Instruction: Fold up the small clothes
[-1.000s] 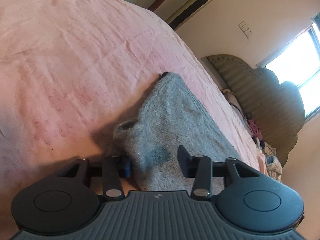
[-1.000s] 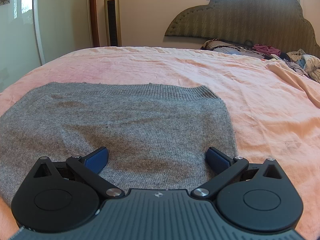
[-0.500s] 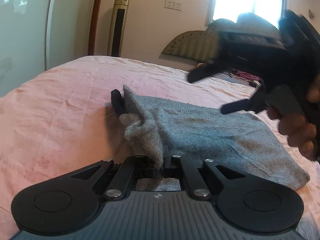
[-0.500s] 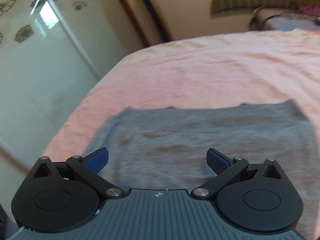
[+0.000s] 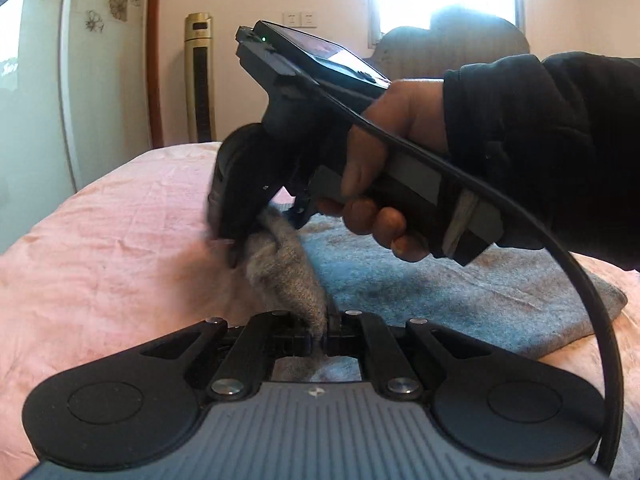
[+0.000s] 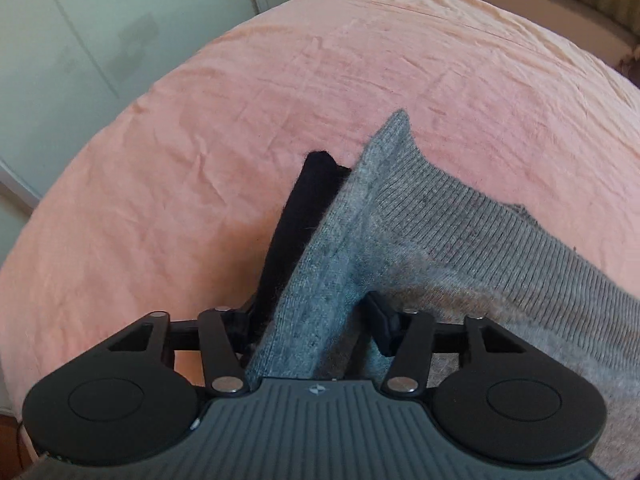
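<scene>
A grey knit garment [image 5: 440,292] lies on the pink bed sheet [image 5: 120,240]. My left gripper [image 5: 320,340] is shut on a pinched-up fold of its near edge. In the left wrist view my right gripper [image 5: 240,248], held in a hand with a black sleeve, presses down on the same raised edge farther along. In the right wrist view the grey garment [image 6: 440,240] runs between the right gripper's [image 6: 316,316] fingers, which stand partly closed around a grey fold with a black layer [image 6: 296,216] beside it.
The pink sheet [image 6: 200,160] covers the bed all around the garment. A gold tower fan [image 5: 200,80] and a glass wardrobe door [image 5: 36,80] stand beyond the bed's far edge. A padded headboard [image 5: 460,40] sits under a bright window.
My left gripper went from open to shut on the garment's edge and lifted it. My right gripper swung over from the flat garment and came down with its fingers closing around the raised fold.
</scene>
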